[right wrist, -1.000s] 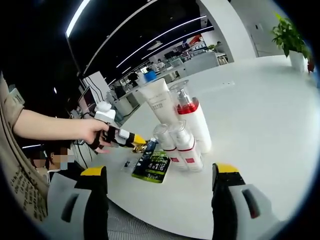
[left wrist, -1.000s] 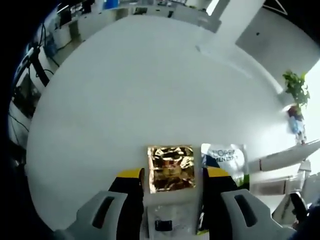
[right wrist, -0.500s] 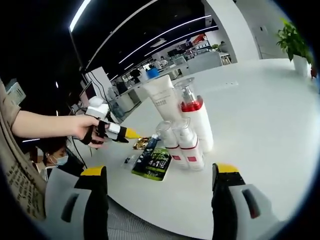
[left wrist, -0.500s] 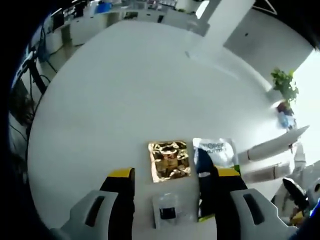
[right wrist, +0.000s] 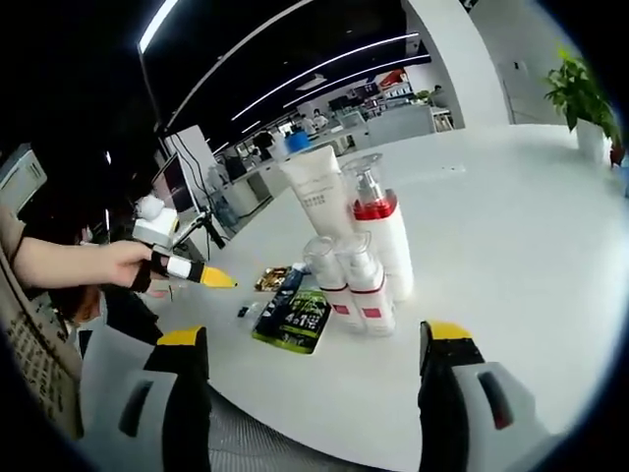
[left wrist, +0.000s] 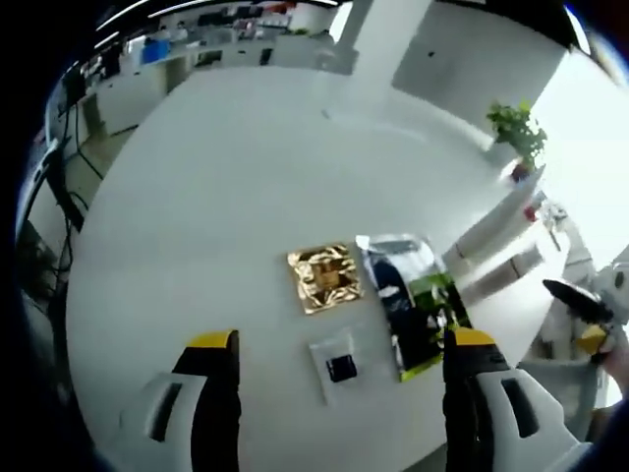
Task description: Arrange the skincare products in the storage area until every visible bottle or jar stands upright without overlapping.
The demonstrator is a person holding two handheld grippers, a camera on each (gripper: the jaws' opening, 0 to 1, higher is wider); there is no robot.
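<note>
Skincare products stand clustered near the round white table's (right wrist: pixel 511 295) edge in the right gripper view: white tube (right wrist: pixel 316 193) upright on its cap, tall pump bottle (right wrist: pixel 383 236) with red band just beside it, two small red-labelled bottles (right wrist: pixel 356 287) touching in front. Dark green sachet (right wrist: pixel 292 320) flat on the table by the small bottles; gold sachet (right wrist: pixel 271 278) behind it.

Since a second ago: left gripper (left wrist: pixel 334 346) pulled back and up from the gold sachet (left wrist: pixel 324 278), once between its jaws, now well ahead and apart. Jaws spread wider than before, holding nothing.

Left gripper view alone shows a small clear sachet (left wrist: pixel 339 366) with dark square, lying between the jaws' lines, and the potted plant (left wrist: pixel 515 130) far off. Right gripper view shows the left gripper (right wrist: pixel 201 275) and the hand (right wrist: pixel 123 265) holding it, clear of the table.

Right gripper (right wrist: pixel 310 344) wide apart, empty, short of the bottles.
</note>
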